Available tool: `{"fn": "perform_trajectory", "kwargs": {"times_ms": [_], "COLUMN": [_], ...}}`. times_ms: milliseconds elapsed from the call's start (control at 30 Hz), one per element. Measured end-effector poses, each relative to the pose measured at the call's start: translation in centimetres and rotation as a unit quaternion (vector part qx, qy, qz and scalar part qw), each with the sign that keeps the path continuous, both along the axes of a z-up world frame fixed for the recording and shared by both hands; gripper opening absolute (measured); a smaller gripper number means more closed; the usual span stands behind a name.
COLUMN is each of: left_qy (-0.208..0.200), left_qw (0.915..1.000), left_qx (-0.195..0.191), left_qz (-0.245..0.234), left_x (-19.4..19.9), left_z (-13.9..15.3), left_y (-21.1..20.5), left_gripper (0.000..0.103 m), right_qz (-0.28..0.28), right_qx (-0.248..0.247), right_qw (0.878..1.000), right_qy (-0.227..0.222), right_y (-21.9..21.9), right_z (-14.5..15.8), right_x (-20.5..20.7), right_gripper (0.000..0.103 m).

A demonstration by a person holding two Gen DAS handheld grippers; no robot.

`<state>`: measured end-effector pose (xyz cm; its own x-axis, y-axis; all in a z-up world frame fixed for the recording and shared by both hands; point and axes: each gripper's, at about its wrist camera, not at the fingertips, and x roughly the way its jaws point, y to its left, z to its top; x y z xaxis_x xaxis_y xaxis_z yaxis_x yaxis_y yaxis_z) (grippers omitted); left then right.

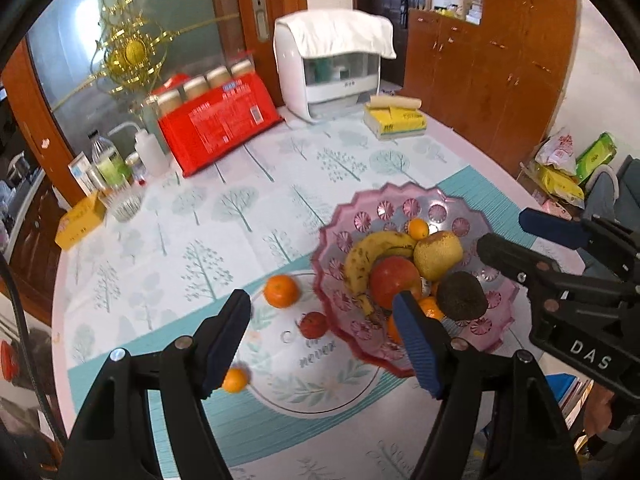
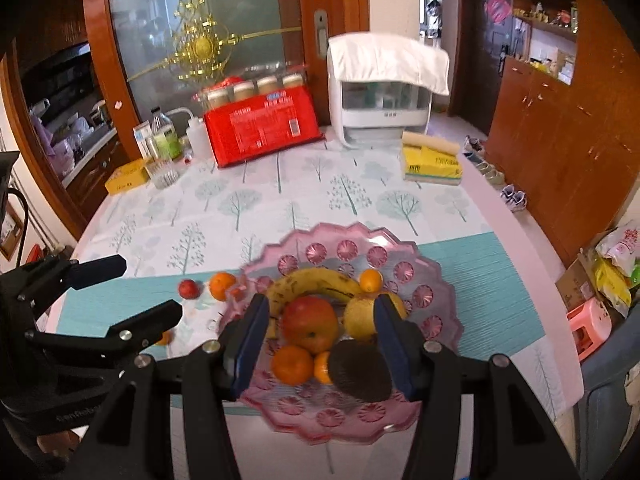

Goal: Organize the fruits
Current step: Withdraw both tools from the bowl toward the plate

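Two wrist views of a bench (image 1: 248,184) covered by a tree-print cloth. A pink scalloped bowl (image 2: 436,276) stands at lower centre of the right view and at centre right of the left view. It holds a banana (image 2: 312,280), a red apple (image 2: 310,322), a yellow pear (image 2: 360,316), a dark avocado (image 2: 360,372), two oranges at the front (image 2: 292,364) and a small orange at the back (image 2: 371,280).

Outside the bowl, on the bench to its left: an orange (image 1: 281,290), a small red fruit (image 1: 313,325) just below it, and another orange (image 1: 235,379) at lower left, partly behind a finger.

The left gripper (image 1: 320,332) is spread, nothing between its jaws, above the loose fruit and the bowl's left rim. The right gripper (image 2: 320,344) is also spread and frames the bowl's contents from above; its pads touch no fruit. Each gripper shows at the edge of the other's view.

At the back of the bench: a red package (image 2: 262,130) with jars (image 2: 256,88) behind it, a white appliance (image 2: 380,96) under a cloth, a yellow tissue pack (image 2: 432,162), bottles (image 2: 164,132) and a yellow box (image 2: 126,178).
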<state>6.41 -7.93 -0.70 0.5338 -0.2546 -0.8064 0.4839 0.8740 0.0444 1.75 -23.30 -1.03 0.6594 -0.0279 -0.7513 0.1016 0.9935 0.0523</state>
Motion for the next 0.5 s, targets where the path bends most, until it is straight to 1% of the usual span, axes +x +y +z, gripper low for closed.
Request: {"fn": "perform_trajectory", "kwargs": {"times_ms": [200,333,500], "left_qy": [-0.038,-0.042,-0.040], "left_qw": [0.9993,0.9991,0.9990], "left_qx": [-0.003,-0.005,-0.010], "left_qz": [0.002,0.007,0.018], "left_x": [-0.9,-0.9,-0.4], "left_z": [2.3,2.7,2.4], "left_y": [3.9,7.0,10.5], "left_gripper": [0.076,0.076,0.076], "right_qz": [-0.008,-0.014,-0.020], "right_qx": [0.001,0.002,0.004], "right_qw": [1.000,1.000,1.000], "right_qy": [-0.016,-0.021,-0.017], "right_y": [3.6,5.8,8.4], "right_z": [1.2,1.4,1.0], "right_x": [-1.2,-1.8,-2.2], "right_gripper": [0.055,0.055,0.055]}}
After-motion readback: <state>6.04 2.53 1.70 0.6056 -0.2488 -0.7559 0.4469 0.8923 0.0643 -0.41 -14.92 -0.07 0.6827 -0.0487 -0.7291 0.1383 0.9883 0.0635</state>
